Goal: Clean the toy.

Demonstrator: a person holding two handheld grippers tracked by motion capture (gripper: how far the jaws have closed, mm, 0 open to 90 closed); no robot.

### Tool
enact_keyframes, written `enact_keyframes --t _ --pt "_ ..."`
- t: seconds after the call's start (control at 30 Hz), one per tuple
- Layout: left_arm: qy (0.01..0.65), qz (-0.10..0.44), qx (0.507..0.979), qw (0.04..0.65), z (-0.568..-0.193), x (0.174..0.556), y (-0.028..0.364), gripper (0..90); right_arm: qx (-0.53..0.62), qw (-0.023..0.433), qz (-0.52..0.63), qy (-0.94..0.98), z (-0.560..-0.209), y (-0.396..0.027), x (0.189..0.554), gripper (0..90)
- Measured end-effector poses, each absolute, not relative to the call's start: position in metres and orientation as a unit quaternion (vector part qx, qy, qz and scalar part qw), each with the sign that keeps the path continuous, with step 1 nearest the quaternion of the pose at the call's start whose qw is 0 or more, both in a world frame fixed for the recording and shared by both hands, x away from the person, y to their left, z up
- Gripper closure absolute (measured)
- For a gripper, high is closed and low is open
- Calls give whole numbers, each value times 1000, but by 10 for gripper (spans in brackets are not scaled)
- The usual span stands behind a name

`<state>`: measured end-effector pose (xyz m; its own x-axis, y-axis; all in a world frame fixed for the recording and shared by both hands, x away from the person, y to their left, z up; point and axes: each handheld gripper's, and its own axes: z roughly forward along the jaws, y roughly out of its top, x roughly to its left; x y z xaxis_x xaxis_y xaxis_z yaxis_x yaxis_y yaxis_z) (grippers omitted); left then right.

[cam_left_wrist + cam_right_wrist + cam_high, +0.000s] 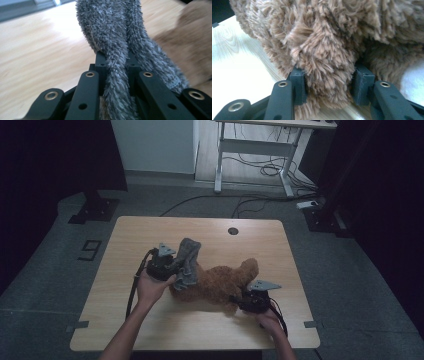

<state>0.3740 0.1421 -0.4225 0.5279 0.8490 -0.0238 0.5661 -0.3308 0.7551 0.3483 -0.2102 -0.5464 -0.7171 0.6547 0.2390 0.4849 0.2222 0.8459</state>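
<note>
A brown plush teddy bear (220,282) lies on the wooden table (130,240). A grey fuzzy cloth (188,262) is draped over its left end. My left gripper (172,265) is shut on that grey cloth (117,50); the fabric is pinched tight between its black jaws and rises beyond them. At the bear's right lower end, my right gripper (239,301) is shut on a limb of the brown bear (324,57), whose thick fur bulges between the two pads (298,85).
A round cable hole (233,230) sits near the table's far edge. Beyond the table stand a white desk frame (260,150) with cables on the floor, and black stand bases at left (95,210) and right (320,215).
</note>
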Motion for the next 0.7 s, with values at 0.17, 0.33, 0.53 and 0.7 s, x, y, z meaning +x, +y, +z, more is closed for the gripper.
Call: enact_keyframes --t 0.17,0.33,0.53,0.7 --pt "470 172 786 363 -448 374 165 781 364 84 505 778 -547 -210 348 543" --pt "478 188 782 353 -450 373 176 781 365 82 504 778 -547 -211 349 542" --pt "448 201 786 376 -428 368 154 780 369 80 502 778 -548 -211 349 541" --pt "412 191 799 394 -417 366 114 780 369 80 502 778 -548 -212 349 542"
